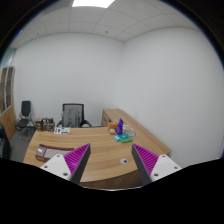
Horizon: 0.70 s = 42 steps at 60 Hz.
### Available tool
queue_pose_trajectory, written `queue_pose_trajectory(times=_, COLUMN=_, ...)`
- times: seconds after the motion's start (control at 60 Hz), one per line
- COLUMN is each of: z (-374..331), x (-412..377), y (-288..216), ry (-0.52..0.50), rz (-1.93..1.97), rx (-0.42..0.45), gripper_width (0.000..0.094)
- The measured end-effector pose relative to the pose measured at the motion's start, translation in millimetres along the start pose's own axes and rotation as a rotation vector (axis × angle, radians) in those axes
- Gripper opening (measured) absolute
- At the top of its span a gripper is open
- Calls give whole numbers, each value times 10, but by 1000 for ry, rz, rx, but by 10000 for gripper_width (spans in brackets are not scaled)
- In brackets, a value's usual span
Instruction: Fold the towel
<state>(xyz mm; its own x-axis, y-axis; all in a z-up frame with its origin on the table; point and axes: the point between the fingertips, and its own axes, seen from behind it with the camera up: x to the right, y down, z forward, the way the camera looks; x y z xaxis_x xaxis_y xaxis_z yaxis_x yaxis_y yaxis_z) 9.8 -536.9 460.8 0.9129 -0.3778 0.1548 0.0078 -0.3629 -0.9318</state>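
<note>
Well, left to right from where I hold it:
Chairs: a black office chair (74,113) stands against the white wall behind the desk.
Desk: a long wooden desk (100,150) runs beyond my fingers, with small clutter (45,152) at its left end.
Purple object: something small (121,128) stands further right; I cannot tell what.
Claw: my gripper (108,160) is spread wide, nothing between the pads.
Towel: I cannot make it out.

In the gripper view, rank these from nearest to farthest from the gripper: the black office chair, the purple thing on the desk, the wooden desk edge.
1. Wooden desk, its edge just ahead of the gripper, whose jaws stand open.
2. Purple thing, farther along the desk, ahead and slightly right.
3. Black office chair, behind the desk, left, by the wall.
</note>
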Motion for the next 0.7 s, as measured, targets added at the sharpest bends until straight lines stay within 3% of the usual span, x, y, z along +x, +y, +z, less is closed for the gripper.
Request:
queue_pose_trajectory(times=0.2, z=101, x=-94, y=240, ry=-8, rz=11, rx=-33, gripper_width=860)
queue_pose_trajectory(times=0.4, z=324, x=-507, y=939, ry=-42, rz=13, rx=-147, gripper_width=859)
queue_pose_trajectory(times=0.6, z=517, x=-1544, y=1680, ry=-159, rz=-2, rx=-278, gripper_width=856)
queue_pose_trajectory(times=0.7, z=642, x=-2275, y=1883, ry=-231, rz=-4, rx=-299, gripper_width=857)
